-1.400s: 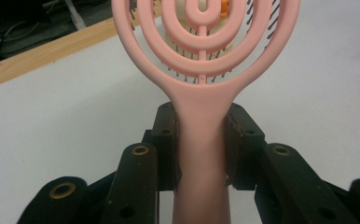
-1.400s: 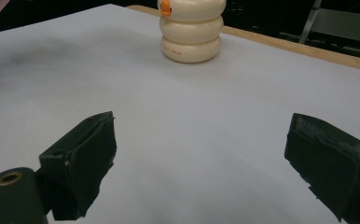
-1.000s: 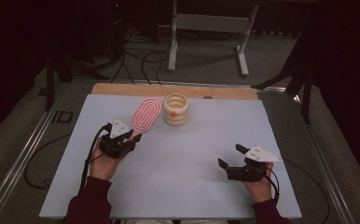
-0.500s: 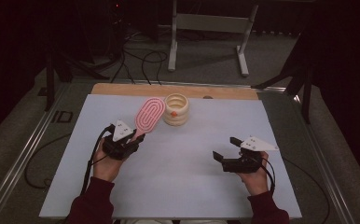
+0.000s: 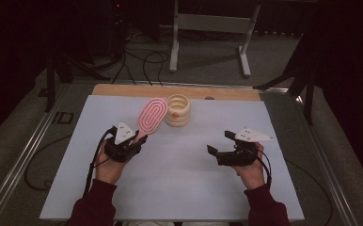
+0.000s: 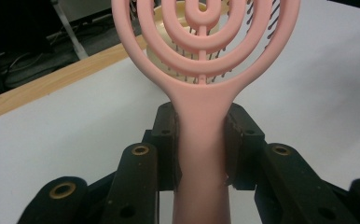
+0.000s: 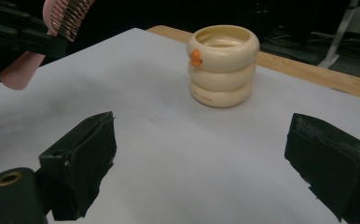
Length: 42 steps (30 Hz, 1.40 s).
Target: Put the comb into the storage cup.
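high view: a white sheet (image 5: 179, 183) covers the table, wooden strip (image 5: 123, 89) at its far edge, dark room behind. the left gripper (image 5: 131, 141) clenches a pink hairbrush (image 5: 151, 115) beside the cream holder (image 5: 177, 110); the right gripper (image 5: 221, 142) gapes, unladen.

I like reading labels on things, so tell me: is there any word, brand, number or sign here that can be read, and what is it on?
No text can be read for certain.
Cream ringed cup: a small reddish print on its lowest ring, too small and blurred to read.
Pink hairbrush, held by the left gripper: no lettering visible.
Right gripper, open: no marking visible.
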{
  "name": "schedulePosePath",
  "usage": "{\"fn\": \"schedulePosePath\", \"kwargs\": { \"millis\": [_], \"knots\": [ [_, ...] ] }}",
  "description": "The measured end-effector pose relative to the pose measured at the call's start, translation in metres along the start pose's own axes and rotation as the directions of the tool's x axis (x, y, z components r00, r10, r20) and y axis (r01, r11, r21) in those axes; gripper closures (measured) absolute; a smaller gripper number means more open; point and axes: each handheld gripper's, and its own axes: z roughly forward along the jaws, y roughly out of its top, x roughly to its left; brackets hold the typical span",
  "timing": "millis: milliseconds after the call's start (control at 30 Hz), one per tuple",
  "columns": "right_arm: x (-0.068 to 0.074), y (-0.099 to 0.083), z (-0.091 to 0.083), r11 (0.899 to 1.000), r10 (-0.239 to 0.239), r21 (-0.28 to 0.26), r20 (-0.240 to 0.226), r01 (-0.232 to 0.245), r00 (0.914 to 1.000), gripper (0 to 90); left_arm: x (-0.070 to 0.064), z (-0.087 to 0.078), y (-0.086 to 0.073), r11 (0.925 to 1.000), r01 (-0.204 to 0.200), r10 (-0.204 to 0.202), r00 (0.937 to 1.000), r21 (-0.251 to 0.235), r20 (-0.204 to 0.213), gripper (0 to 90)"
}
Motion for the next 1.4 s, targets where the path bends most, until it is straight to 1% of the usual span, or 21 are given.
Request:
{"fn": "schedulePosePath", "kwargs": {
  "millis": [167,233,267,333,400,567,600,833,1033,1133,1167,1200,1233,1400],
  "knots": [
    [0.006,0.013,0.008,1.0,-0.009,0.009,-0.029,0.01,0.9995,8.7,-0.002,-0.002,0.001,0.9999,-0.007,0.007,1.0,-0.013,-0.001,69.6],
    [0.007,0.016,0.011,1.0,-0.018,0.019,-0.033,0.019,0.9993,8.7,-0.003,-0.002,0.001,0.9998,-0.01,0.01,1.0,-0.014,-0.001,69.6],
    [0.007,0.016,0.011,1.0,-0.018,0.019,-0.033,0.019,0.9993,8.7,-0.003,-0.002,0.001,0.9998,-0.01,0.01,1.0,-0.014,-0.001,69.7],
    [0.006,0.022,0.017,0.999,-0.011,0.032,-0.05,0.013,0.9987,8.7,-0.003,-0.003,0.002,0.9997,-0.011,0.011,0.9999,-0.022,-0.004,69.7],
    [0.006,0.025,0.02,0.999,-0.004,0.038,-0.059,0.006,0.9983,8.7,-0.004,-0.003,0.002,0.9996,-0.015,0.014,0.9999,-0.026,-0.008,69.7],
    [0.007,0.03,0.027,0.999,-0.004,0.053,-0.074,0.008,0.9973,8.7,-0.004,-0.004,0.002,0.9992,-0.022,0.022,0.9996,-0.034,-0.015,69.7],
    [0.009,0.032,0.029,0.998,-0.005,0.056,-0.085,0.01,0.9963,8.7,-0.004,-0.004,0.003,0.999,-0.025,0.024,0.9996,-0.038,-0.016,69.7],
    [0.014,0.04,0.036,0.997,-0.011,0.069,-0.105,0.018,0.9944,8.7,-0.007,-0.004,0.003,0.9982,-0.033,0.032,0.9993,-0.05,-0.019,69.7],
    [0.019,0.047,0.042,0.996,-0.015,0.085,-0.12,0.026,0.9926,8.7,-0.009,-0.004,0.004,0.9971,-0.055,0.053,0.9981,-0.052,-0.031,69.6],
    [0.019,0.048,0.043,0.996,-0.017,0.082,-0.121,0.027,0.9925,8.7,-0.009,-0.004,0.004,0.9968,-0.057,0.055,0.9979,-0.056,-0.034,69.7],
    [0.021,0.051,0.044,0.996,-0.015,0.082,-0.122,0.025,0.9924,8.7,-0.01,-0.003,0.004,0.9965,-0.059,0.057,0.9978,-0.06,-0.034,69.7],
    [0.023,0.055,0.046,0.996,-0.018,0.08,-0.133,0.029,0.9909,8.7,-0.011,-0.003,0.004,0.9963,-0.061,0.06,0.9977,-0.06,-0.032,69.7],
    [0.023,0.055,0.046,0.996,-0.018,0.08,-0.133,0.029,0.9909,8.7,-0.011,-0.003,0.004,0.9961,-0.064,0.062,0.9976,-0.06,-0.031,69.7],
    [0.026,0.061,0.049,0.997,-0.01,0.078,-0.156,0.022,0.9877,8.7,-0.015,-0.001,0.004,0.9942,-0.09,0.089,0.9957,-0.059,-0.026,69.7]
  ]
}}
